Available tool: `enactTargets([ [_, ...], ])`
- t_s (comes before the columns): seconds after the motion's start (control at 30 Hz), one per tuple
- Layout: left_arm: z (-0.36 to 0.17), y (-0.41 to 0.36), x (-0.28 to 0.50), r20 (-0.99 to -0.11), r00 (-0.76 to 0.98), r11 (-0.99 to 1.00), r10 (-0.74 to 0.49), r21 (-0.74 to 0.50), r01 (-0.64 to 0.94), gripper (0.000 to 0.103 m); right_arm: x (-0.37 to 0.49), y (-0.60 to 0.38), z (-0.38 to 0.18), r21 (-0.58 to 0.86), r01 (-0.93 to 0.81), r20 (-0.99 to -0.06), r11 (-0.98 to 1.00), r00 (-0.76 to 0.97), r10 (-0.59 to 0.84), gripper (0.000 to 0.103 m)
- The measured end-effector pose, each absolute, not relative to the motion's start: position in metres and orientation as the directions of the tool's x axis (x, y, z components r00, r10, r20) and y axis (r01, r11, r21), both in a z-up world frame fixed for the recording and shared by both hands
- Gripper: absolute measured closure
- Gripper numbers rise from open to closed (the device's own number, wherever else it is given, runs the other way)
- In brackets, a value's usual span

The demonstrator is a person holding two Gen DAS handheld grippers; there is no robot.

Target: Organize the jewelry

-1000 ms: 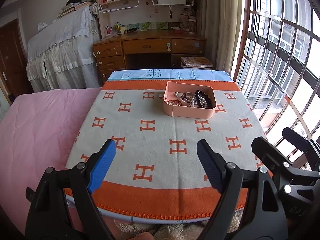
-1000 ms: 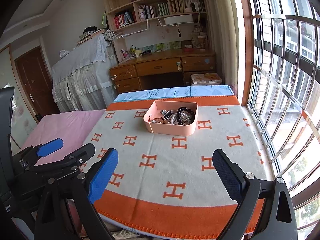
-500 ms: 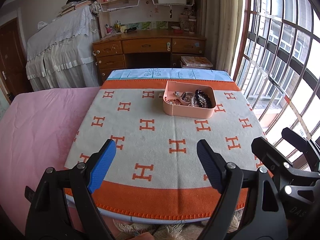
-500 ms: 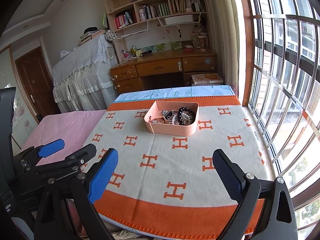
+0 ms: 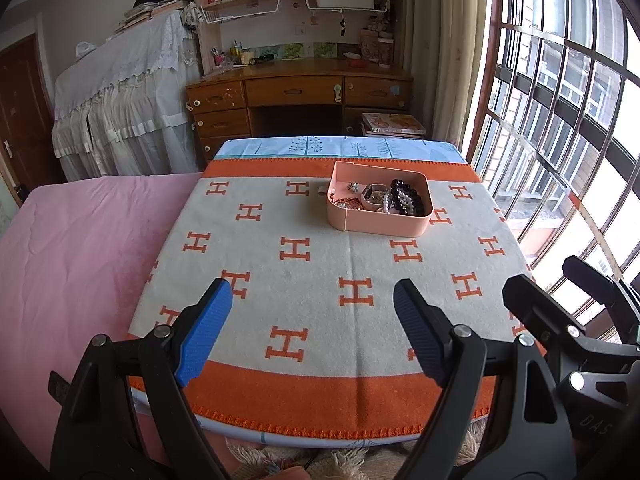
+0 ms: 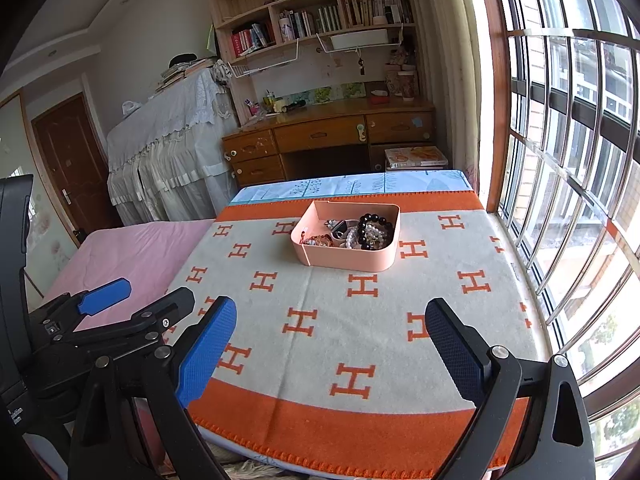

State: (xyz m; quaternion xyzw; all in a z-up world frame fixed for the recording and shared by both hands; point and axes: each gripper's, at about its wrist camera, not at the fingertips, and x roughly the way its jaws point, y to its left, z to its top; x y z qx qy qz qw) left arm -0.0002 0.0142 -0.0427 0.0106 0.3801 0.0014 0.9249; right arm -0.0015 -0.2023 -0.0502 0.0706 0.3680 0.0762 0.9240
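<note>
A pink tray [image 5: 376,227] [image 6: 344,258] sits at the far middle of the table on an orange and cream blanket [image 5: 320,272] [image 6: 340,300]. It holds a heap of jewelry: a black bead bracelet [image 5: 406,196] [image 6: 370,224], pale beads and small pieces. My left gripper [image 5: 312,320] is open and empty above the table's near edge, far short of the tray. My right gripper [image 6: 330,340] is open and empty too, above the near edge. The left gripper also shows at the left of the right wrist view [image 6: 132,304].
A pink bed [image 5: 80,248] adjoins the table's left side. A barred window [image 5: 560,140] runs along the right. A wooden desk [image 5: 296,96] with bookshelves and a white covered cabinet [image 5: 128,112] stand beyond the table's far edge.
Almost nothing: both views shift very slightly, and both grippers stay open and in place.
</note>
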Motion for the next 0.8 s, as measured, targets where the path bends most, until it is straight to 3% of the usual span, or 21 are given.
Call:
enactTargets([
  [0.8,-0.0425,0.0144,-0.0023,-0.701,0.713,1.0,0.007,0.016,0.006,0.022,-0.0025,-0.2021,-0.0524,0.187,-0.088,-0.667,0.978,0.72,0.192,0.006],
])
